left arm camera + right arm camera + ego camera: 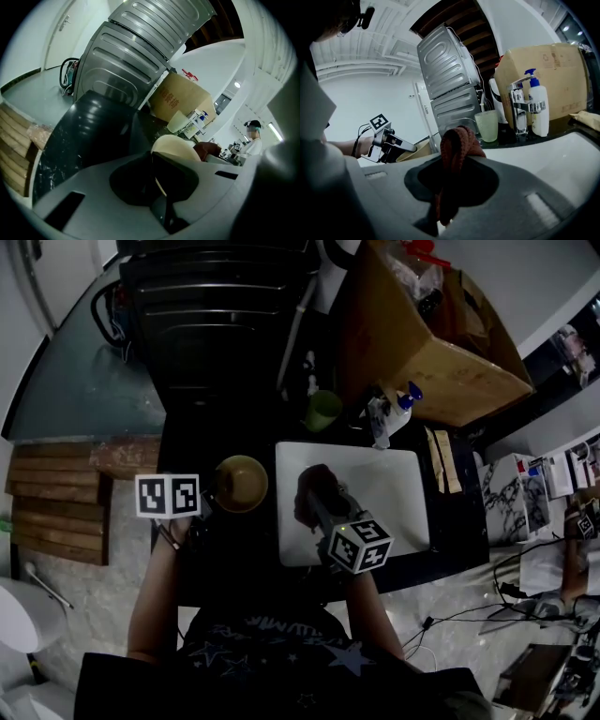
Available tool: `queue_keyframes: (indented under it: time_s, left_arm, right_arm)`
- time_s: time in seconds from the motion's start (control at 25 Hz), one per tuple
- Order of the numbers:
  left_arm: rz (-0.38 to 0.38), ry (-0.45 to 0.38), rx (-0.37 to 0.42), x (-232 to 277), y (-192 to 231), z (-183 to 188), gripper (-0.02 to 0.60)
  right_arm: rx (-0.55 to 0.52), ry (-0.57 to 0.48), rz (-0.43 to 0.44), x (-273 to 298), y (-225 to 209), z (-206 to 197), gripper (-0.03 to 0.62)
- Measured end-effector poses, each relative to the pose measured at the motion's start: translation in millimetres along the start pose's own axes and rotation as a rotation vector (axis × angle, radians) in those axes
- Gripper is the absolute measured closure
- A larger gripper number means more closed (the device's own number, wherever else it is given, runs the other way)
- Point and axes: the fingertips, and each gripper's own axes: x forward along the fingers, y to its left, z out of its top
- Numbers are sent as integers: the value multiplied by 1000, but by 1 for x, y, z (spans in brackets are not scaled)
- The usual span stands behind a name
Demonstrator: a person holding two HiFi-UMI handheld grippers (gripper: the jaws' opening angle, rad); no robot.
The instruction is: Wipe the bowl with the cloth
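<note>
The cloth [457,140] is seen to be a coarse, ribbed knit, while the bowl [241,484] is finished smooth and faintly glossy. The counter [61,145] is made of dark, polished, speckled stone. Ribbed sheet metal is shown on the panel [445,70], matt brown cardboard on the box [450,362] and rough wood on the slats [56,507].

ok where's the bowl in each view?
Head view: bowl left of centre, on the dark counter.
Left gripper view: centre, close up, cream.
Right gripper view: low, left of centre, partly hidden.
Shared landmark: green cup, behind the bowl in all three.
</note>
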Motion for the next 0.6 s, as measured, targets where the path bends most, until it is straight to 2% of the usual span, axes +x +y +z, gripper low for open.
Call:
queue_keyframes:
  time_s: [0.24, 0.48, 0.6]
  left_arm:
    - [35, -30, 28, -4, -23, -10, 560]
    - [83, -49, 102, 2, -60, -21, 560]
    - [117, -58, 153, 9, -80, -28, 560]
  right_arm:
    - [-30, -6, 45, -22, 1, 0, 536]
    - [-94, -39, 151, -49, 22, 12, 536]
    - [-148, -50, 239, -64, 40, 20, 536]
